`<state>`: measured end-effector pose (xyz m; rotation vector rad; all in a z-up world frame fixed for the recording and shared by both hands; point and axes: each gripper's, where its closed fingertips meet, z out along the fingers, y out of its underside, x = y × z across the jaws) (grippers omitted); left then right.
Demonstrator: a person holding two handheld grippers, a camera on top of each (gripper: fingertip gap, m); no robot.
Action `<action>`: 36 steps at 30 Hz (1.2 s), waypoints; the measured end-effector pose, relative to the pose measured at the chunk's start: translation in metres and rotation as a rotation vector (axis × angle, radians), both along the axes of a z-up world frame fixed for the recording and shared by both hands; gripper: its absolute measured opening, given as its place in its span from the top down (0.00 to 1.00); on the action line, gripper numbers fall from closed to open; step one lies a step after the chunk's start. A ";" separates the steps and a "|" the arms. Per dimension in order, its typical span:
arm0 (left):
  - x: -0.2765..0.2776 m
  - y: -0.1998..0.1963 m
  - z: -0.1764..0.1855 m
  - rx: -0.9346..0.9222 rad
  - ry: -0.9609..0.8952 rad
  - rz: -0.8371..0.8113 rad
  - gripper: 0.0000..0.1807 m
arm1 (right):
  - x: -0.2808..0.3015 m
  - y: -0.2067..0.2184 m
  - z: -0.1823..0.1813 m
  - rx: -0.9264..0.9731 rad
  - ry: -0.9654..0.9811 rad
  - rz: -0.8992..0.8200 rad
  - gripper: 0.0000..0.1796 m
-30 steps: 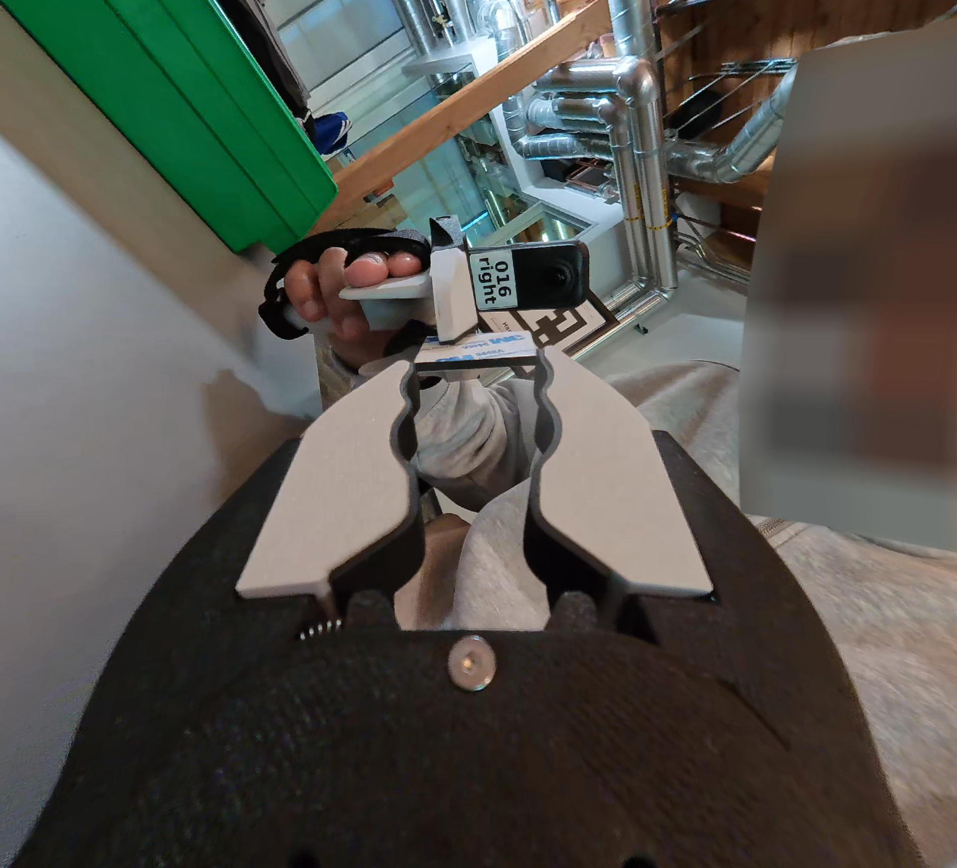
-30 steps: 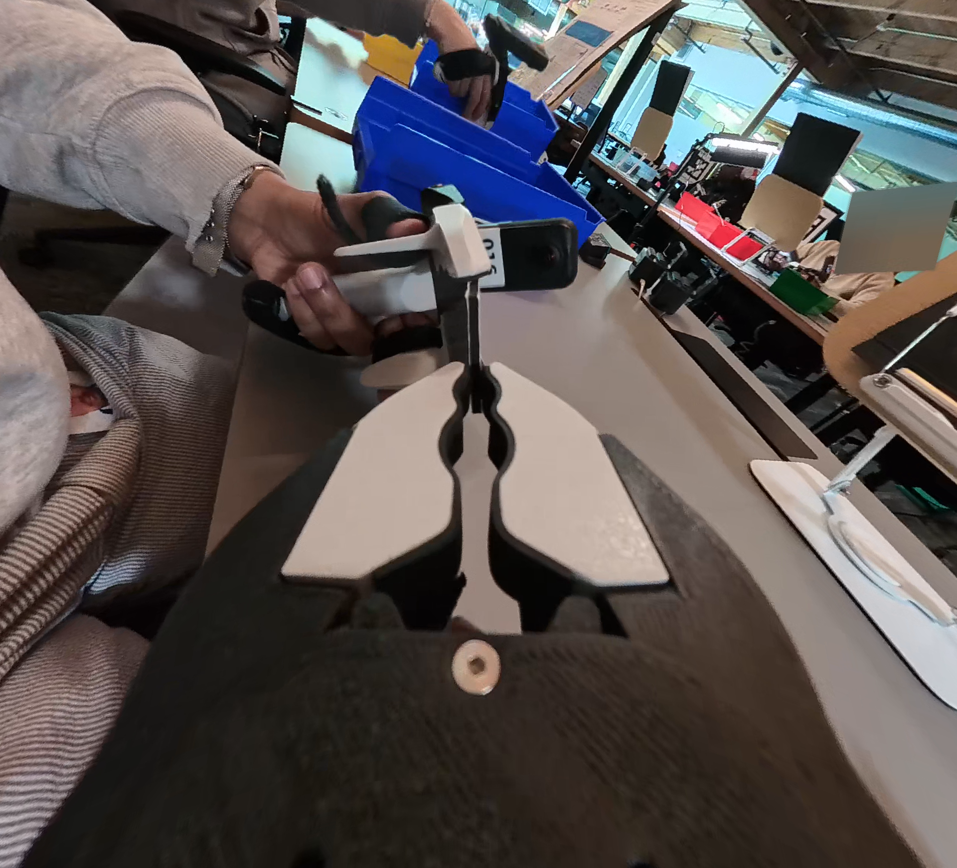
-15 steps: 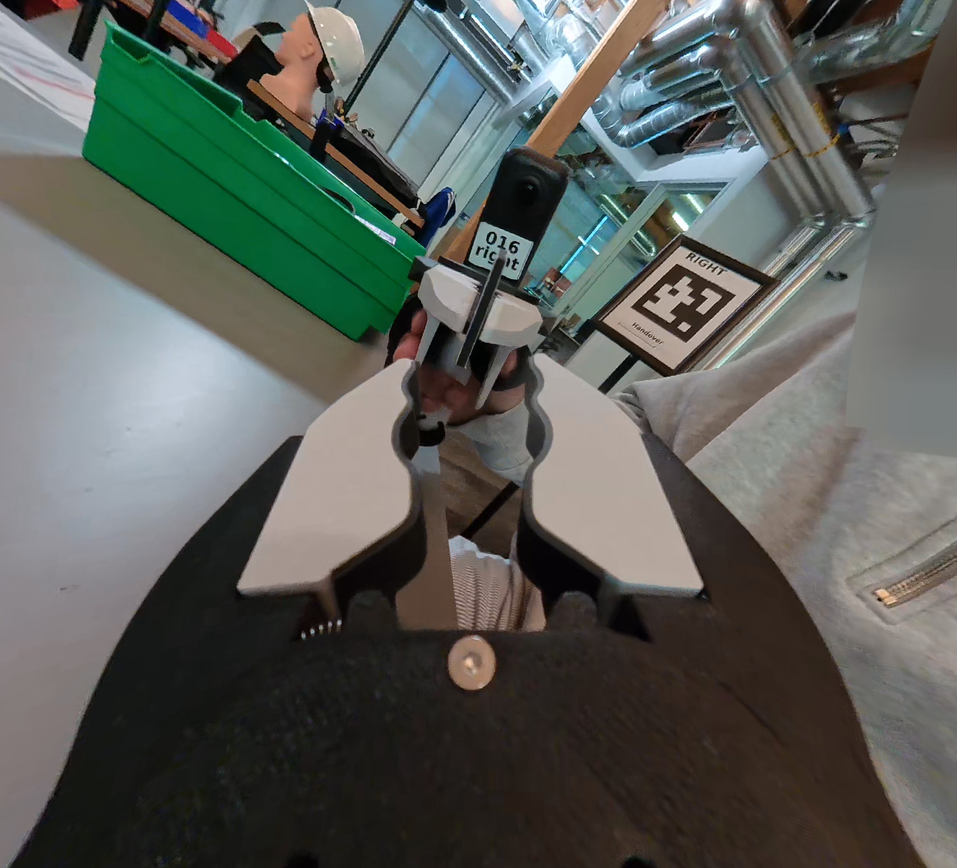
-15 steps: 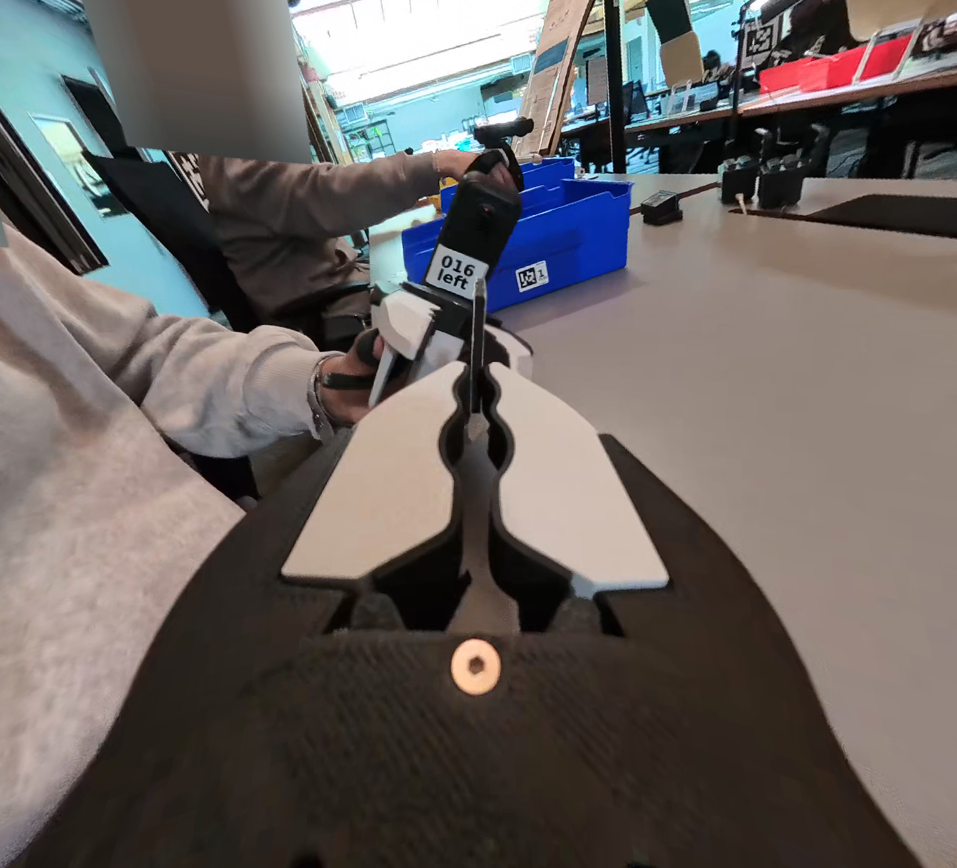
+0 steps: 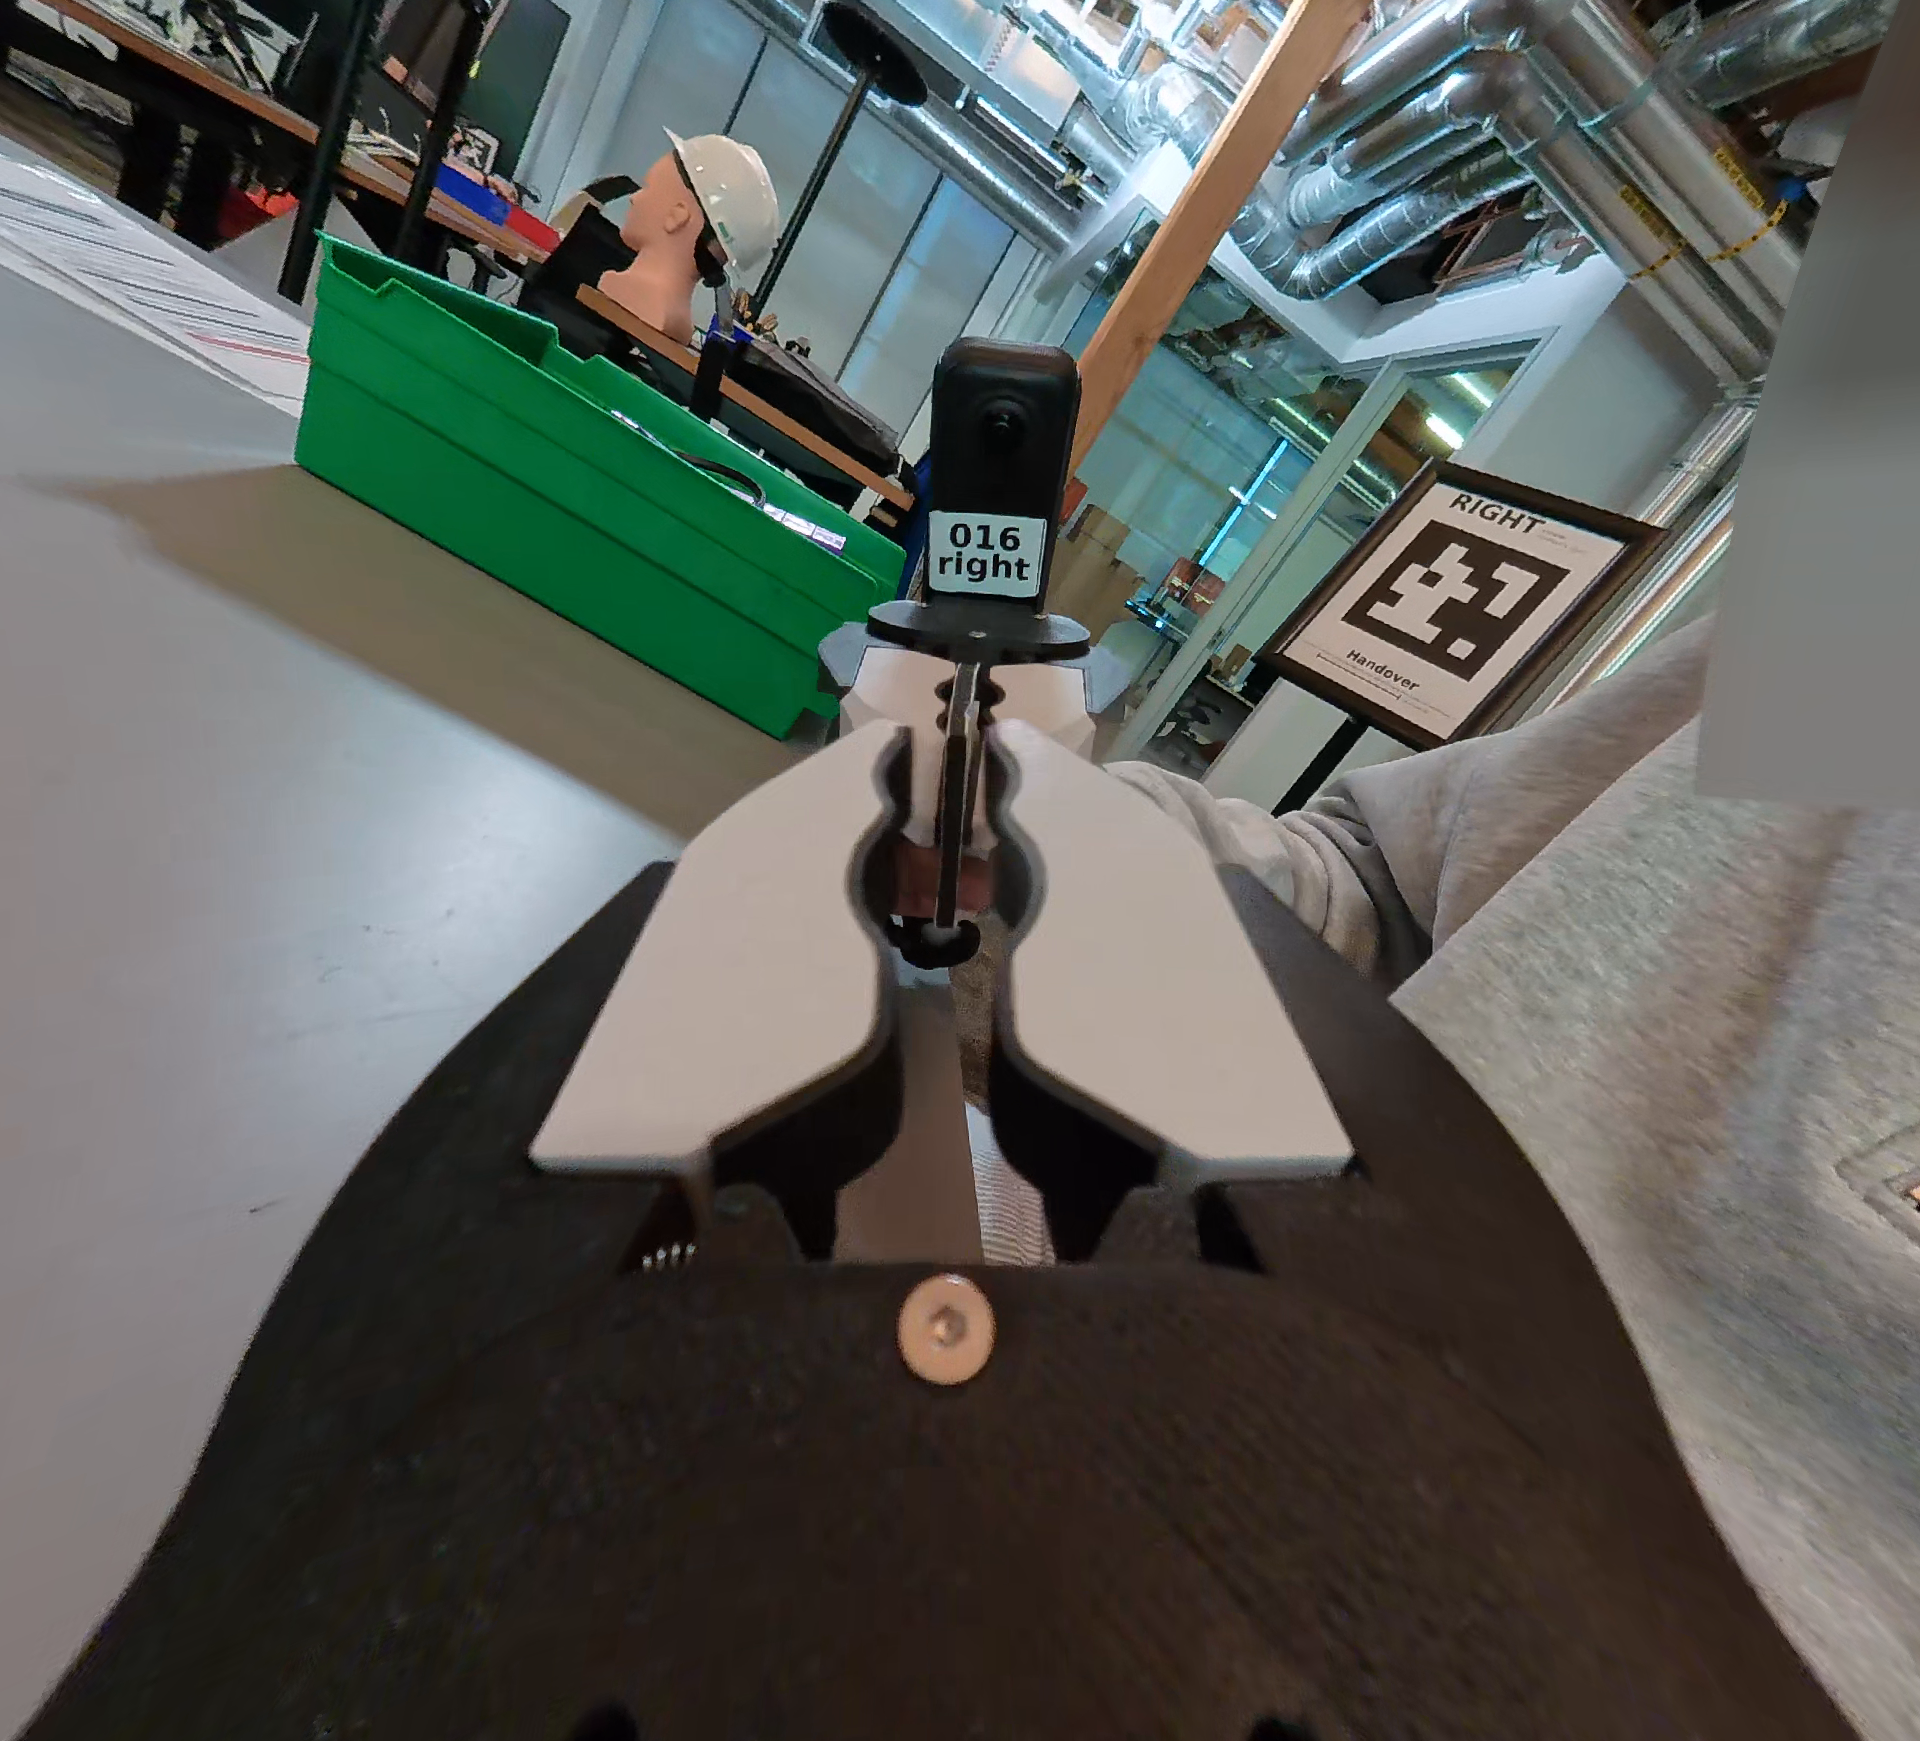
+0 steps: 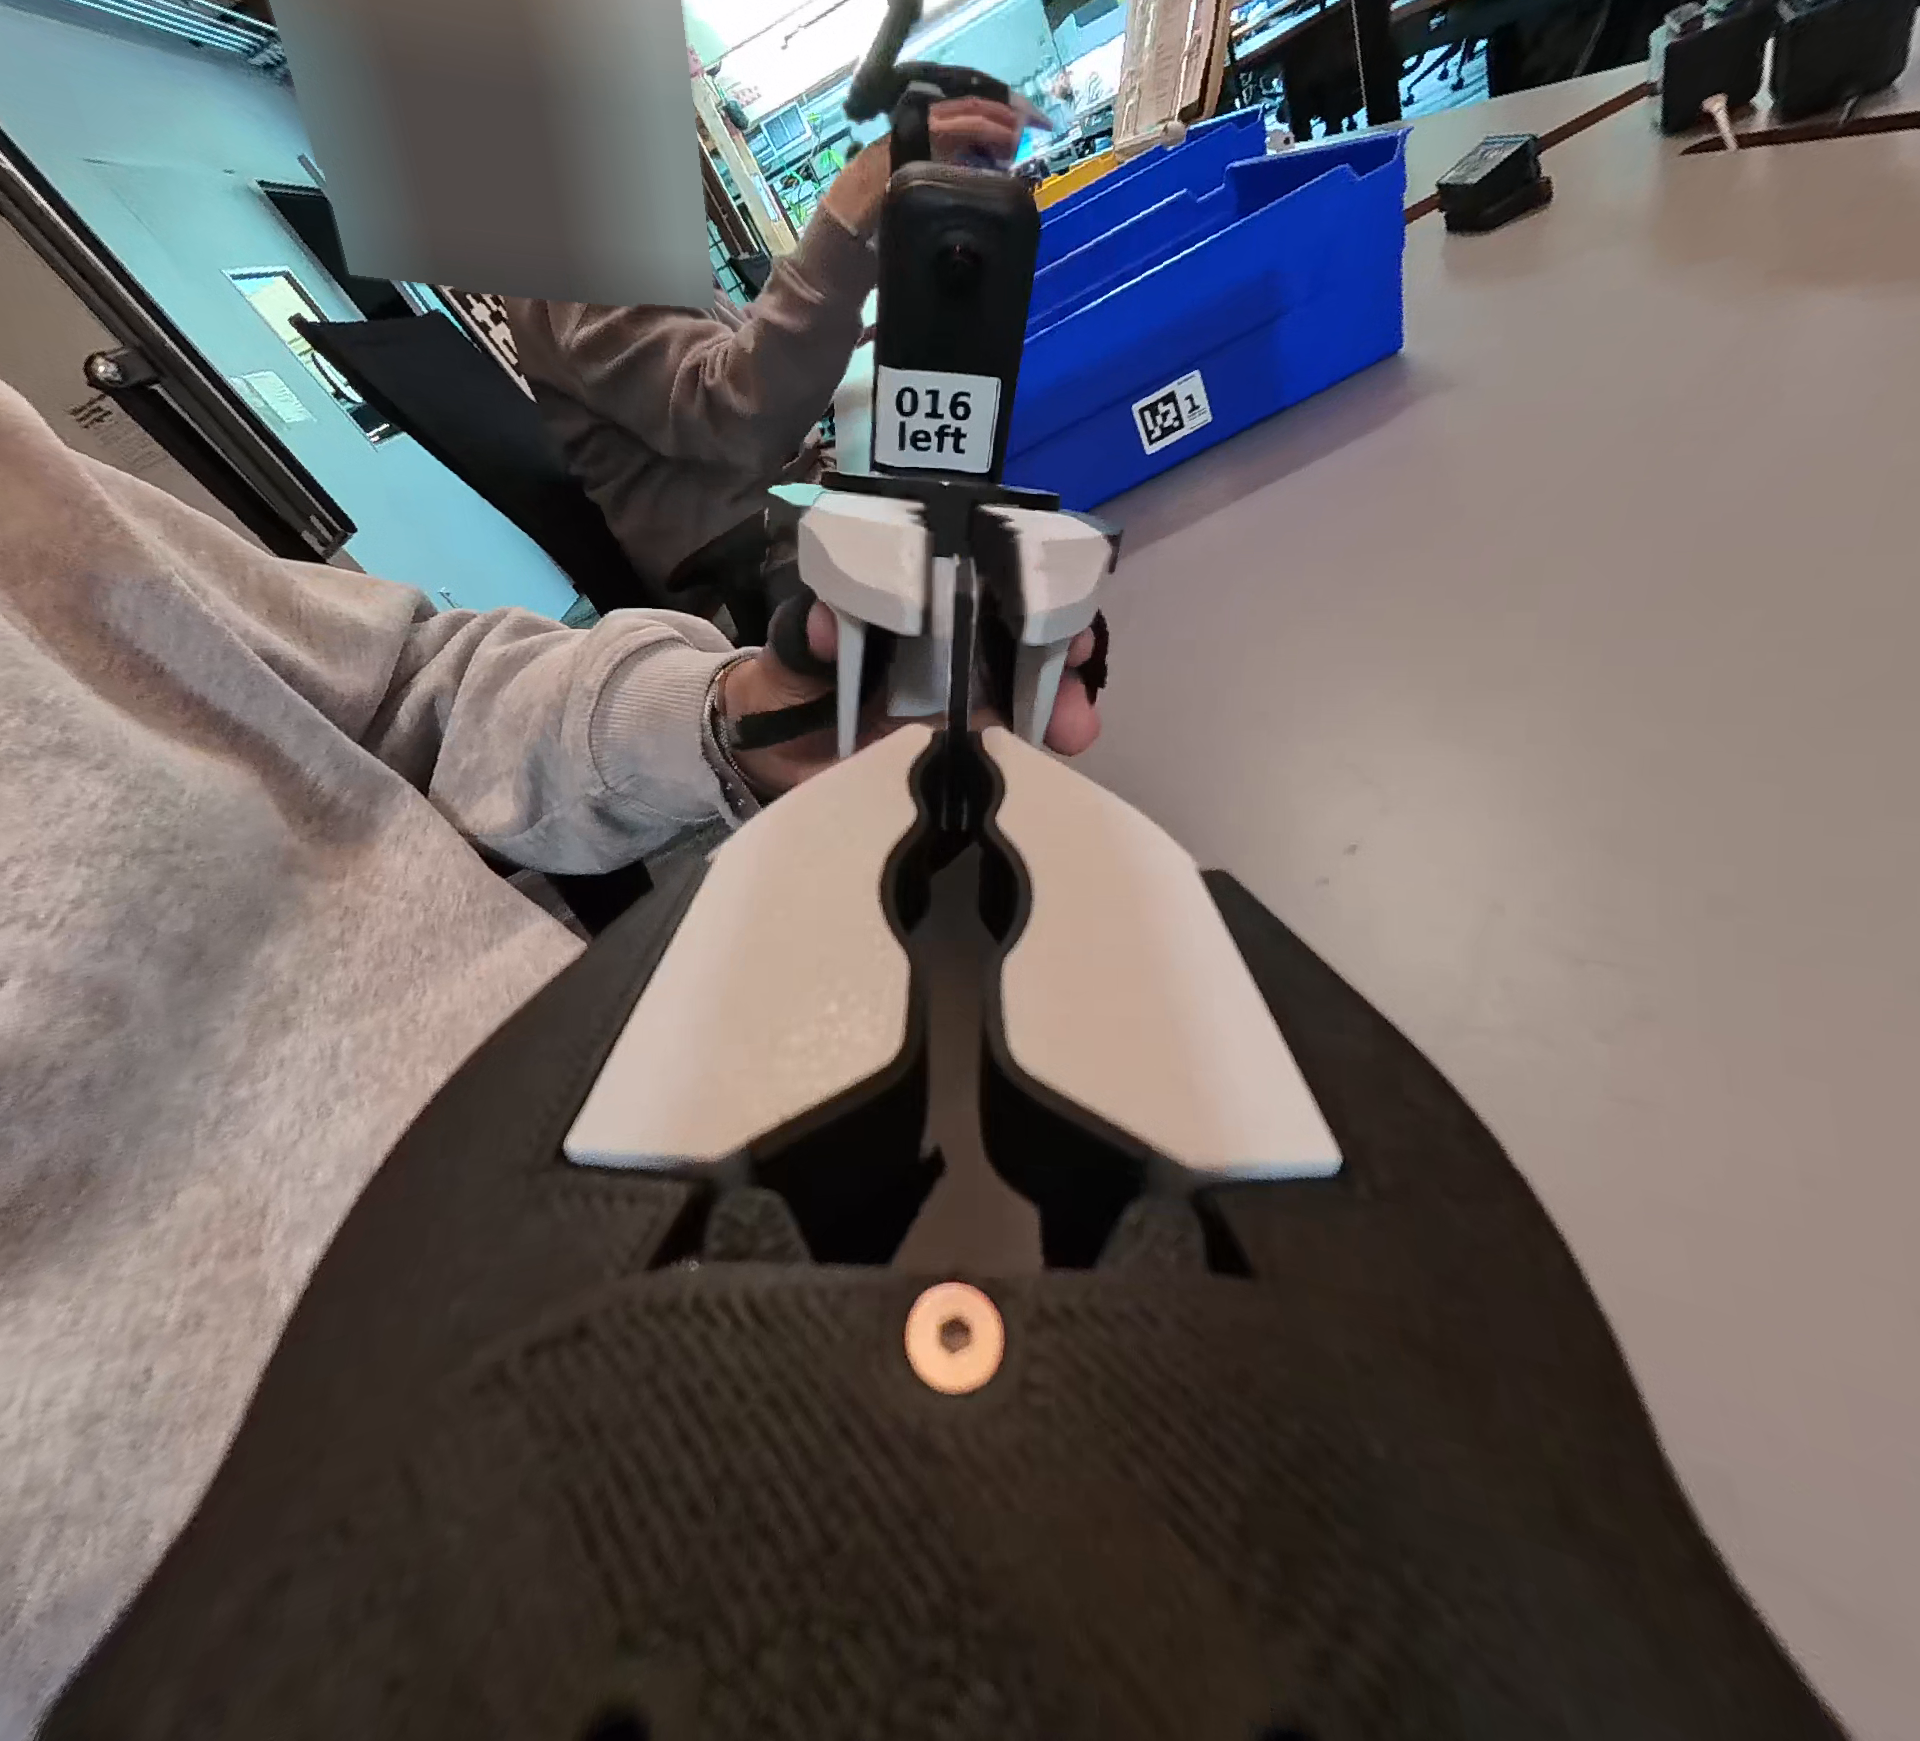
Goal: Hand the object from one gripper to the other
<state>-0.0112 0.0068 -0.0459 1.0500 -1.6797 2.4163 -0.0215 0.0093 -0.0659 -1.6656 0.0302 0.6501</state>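
A thin flat object (image 5: 958, 787), seen edge-on as a dark strip, stands upright between the two grippers, which face each other tip to tip above the grey table (image 5: 260, 860). My right gripper (image 6: 956, 741) is shut on the object (image 6: 961, 787). My left gripper (image 5: 948, 735) has its jaws narrowed around the object's other end, with a small gap still showing on each side. The right gripper's black camera (image 5: 1003, 434) rises behind the object in the left wrist view, and the left gripper's camera (image 6: 956, 289) does so in the right wrist view.
A green bin (image 5: 582, 507) stands on the table beyond the left gripper and a framed marker sign (image 5: 1455, 600) stands to the right. In the right wrist view, a blue bin (image 6: 1226, 320) sits behind and another person (image 6: 675, 403) holds a gripper. My grey sleeve (image 6: 416, 704) is at left. Only a small space, under 4 cm, lies between the two pairs of fingers.
Both grippers have rolled from sideways to upright and stayed tip to tip. The left jaws have closed in from wide open to a narrow gap around the object. The right stays shut on it.
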 end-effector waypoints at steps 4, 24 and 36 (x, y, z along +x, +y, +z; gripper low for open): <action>-0.001 0.000 -0.002 0.009 0.011 -0.014 0.98 | 0.001 0.001 -0.002 0.001 -0.011 -0.002 0.97; 0.027 0.036 -0.021 0.022 0.123 0.294 0.98 | 0.026 0.022 -0.016 -0.132 -0.323 -0.470 0.78; 0.021 0.023 -0.014 -0.056 0.099 0.378 0.98 | 0.029 0.023 -0.023 -0.221 -0.639 -0.538 0.76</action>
